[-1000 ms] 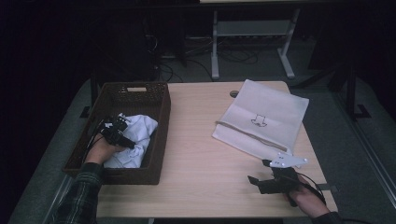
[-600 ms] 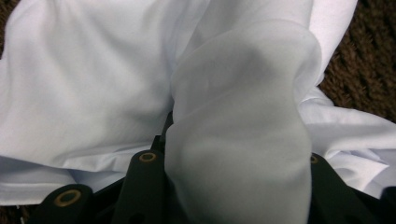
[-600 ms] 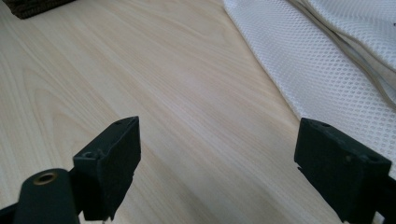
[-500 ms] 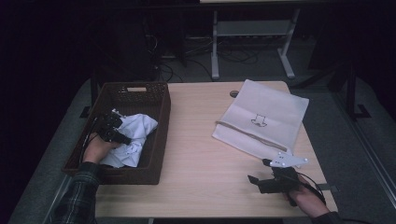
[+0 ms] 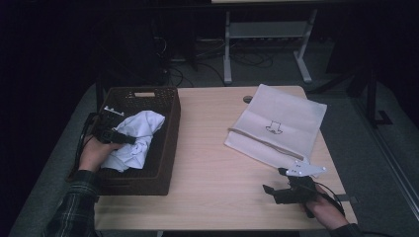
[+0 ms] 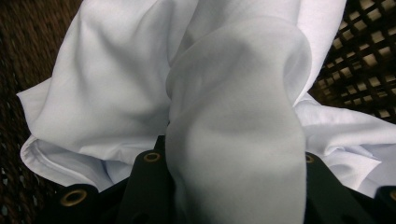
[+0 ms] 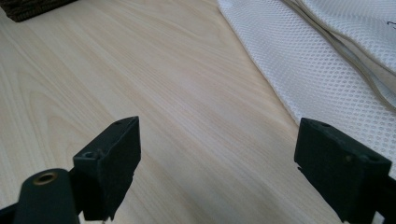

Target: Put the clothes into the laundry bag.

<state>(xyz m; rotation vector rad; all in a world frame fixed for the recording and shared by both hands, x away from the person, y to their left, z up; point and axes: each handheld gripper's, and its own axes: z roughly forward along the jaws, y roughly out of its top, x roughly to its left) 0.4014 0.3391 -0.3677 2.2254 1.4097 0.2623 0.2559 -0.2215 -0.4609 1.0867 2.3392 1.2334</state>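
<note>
In a dark room, the left gripper (image 5: 123, 138), its jaws just closed and clamped on a white cloth (image 5: 138, 136), worked inside the wicker basket (image 5: 170, 143) at the wooden table's (image 5: 212, 163) left edge; bare tabletop separated it from the wide-open right gripper (image 5: 272, 190) beside a mesh bag (image 5: 276, 123).

- The white cloth (image 6: 233, 140) covers the tips of the left gripper (image 5: 123, 138).
- The lower part of the cloth lies hidden behind the basket (image 5: 165, 148) wall.
- The mesh bag (image 7: 336, 70) is cut off at the picture's edge.

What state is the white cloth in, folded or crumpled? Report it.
Crumpled: the white cloth bunches in loose folds in the basket, pinched by the left claw.
</note>
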